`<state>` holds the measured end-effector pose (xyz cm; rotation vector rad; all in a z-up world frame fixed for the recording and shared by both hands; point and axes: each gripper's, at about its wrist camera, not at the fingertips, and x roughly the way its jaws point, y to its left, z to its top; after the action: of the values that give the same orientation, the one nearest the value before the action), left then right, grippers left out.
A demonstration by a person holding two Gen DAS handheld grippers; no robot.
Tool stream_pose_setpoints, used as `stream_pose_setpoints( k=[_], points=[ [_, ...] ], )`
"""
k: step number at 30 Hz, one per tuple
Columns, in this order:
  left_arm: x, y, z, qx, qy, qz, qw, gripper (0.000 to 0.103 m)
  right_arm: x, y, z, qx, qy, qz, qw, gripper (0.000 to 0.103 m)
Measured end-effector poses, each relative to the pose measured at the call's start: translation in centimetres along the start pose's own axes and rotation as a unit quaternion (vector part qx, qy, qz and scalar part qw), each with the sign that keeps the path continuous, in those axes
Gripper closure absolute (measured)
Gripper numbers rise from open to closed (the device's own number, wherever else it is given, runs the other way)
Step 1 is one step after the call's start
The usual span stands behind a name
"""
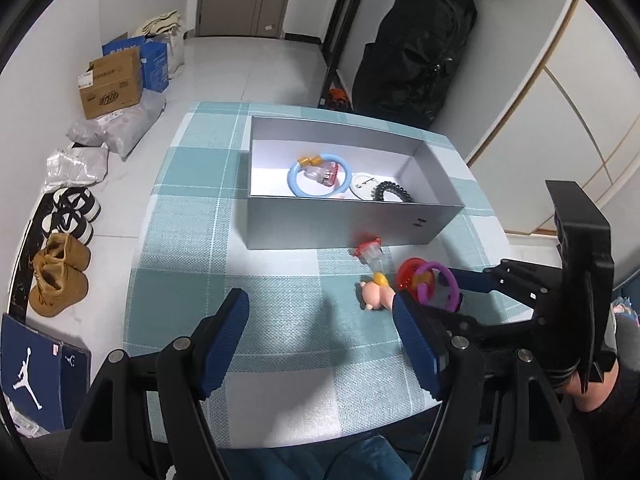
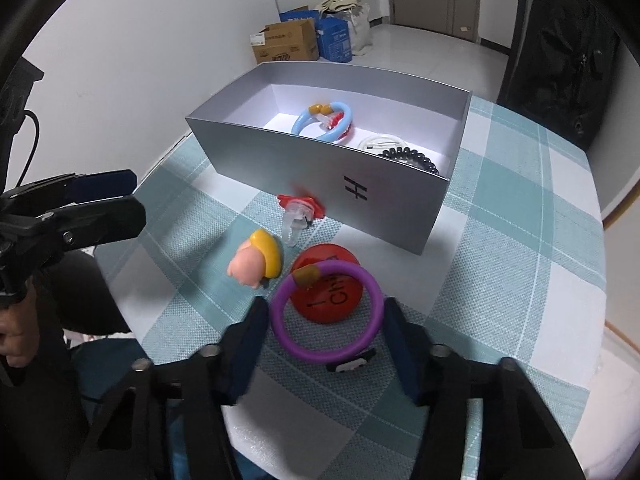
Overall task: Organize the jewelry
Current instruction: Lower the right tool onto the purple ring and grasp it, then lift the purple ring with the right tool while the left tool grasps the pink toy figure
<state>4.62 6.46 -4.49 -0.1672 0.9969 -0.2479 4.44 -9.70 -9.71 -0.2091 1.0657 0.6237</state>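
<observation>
One purple ring point(image 2: 326, 312) lies flat on the tabletop point(image 2: 500, 280), overlapping a red disc point(image 2: 336, 300), between the spread fingers of the right gripper point(image 2: 324, 354), untouched. Only the right view shows the disc's lettering; the left shows the ring edge-on point(image 1: 438, 286). Grey box point(image 2: 360, 184) beyond. Left gripper point(image 1: 320, 344) hovers wide open, level, nearby.

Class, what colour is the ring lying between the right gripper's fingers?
Purple ring, with a small amber band; clearest in the right wrist view.
</observation>
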Motion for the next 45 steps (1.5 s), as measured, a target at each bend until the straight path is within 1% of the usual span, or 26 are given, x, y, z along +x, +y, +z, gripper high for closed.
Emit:
stream_pose_setpoints(
  k=[9, 15, 18, 24, 30, 33, 35, 37, 39, 41, 42, 44, 45],
  points=[
    [0.2, -0.7, -0.2, 0.019, 0.004, 0.005, 0.9998, 0.033, -0.1, 0.1, 0.0, -0.004, -0.005, -0.006, 1.000, 0.052],
    [0.8, -0.7, -0.3, 0.011, 0.015, 0.001, 0.9998, 0.033, -1.3, -0.5, 0.2, 0.010, -0.021, -0.001, 1.000, 0.052],
    [1.2, -1.3, -0.3, 0.017, 0.017, 0.000, 0.9997, 0.033, -1.9, -0.8, 0.2, 0.015, -0.029, -0.003, 0.999, 0.052],
    [2.4, -2.9, -0.1, 0.035, 0.022, -0.002, 0.9992, 0.033, -3.6, -2.2, -0.1, 0.043, -0.046, -0.015, 0.998, 0.052],
    [3.5, -4.2, -0.1, 0.063, 0.024, 0.019, 0.9976, 0.033, -5.0, -4.2, -0.7, 0.082, -0.059, -0.022, 0.995, 0.052],
    [3.9, -4.5, -0.4, 0.071, 0.025, 0.027, 0.9968, 0.033, -5.7, -5.0, -0.8, 0.102, -0.068, -0.018, 0.992, 0.052],
    [4.1, -4.7, -0.6, 0.072, 0.027, 0.027, 0.9967, 0.033, -6.4, -5.4, -0.9, 0.116, -0.079, -0.003, 0.990, 0.052],
    [4.0, -4.8, -0.7, 0.075, 0.026, 0.027, 0.9965, 0.034, -6.9, -5.2, -0.9, 0.114, -0.087, -0.002, 0.990, 0.052],
    [3.9, -4.9, -0.8, 0.081, 0.020, 0.032, 0.9960, 0.038, -7.3, -5.1, -0.8, 0.111, -0.094, -0.005, 0.989, 0.052],
    [4.1, -4.9, -0.8, 0.082, 0.022, 0.033, 0.9958, 0.051, -7.5, -5.2, -0.8, 0.112, -0.097, -0.002, 0.989, 0.052],
    [4.2, -4.9, -0.9, 0.081, 0.025, 0.031, 0.9959, 0.054, -7.6, -5.2, -0.9, 0.113, -0.098, -0.002, 0.989, 0.052],
    [4.7, -5.1, -0.8, 0.079, 0.034, 0.025, 0.9960, 0.068, -7.7, -5.4, -1.1, 0.117, -0.099, -0.001, 0.988, 0.052],
    [4.8, -5.1, -0.8, 0.078, 0.037, 0.024, 0.9960, 0.070, -7.8, -5.4, -1.1, 0.118, -0.100, 0.000, 0.988, 0.052]
  ],
)
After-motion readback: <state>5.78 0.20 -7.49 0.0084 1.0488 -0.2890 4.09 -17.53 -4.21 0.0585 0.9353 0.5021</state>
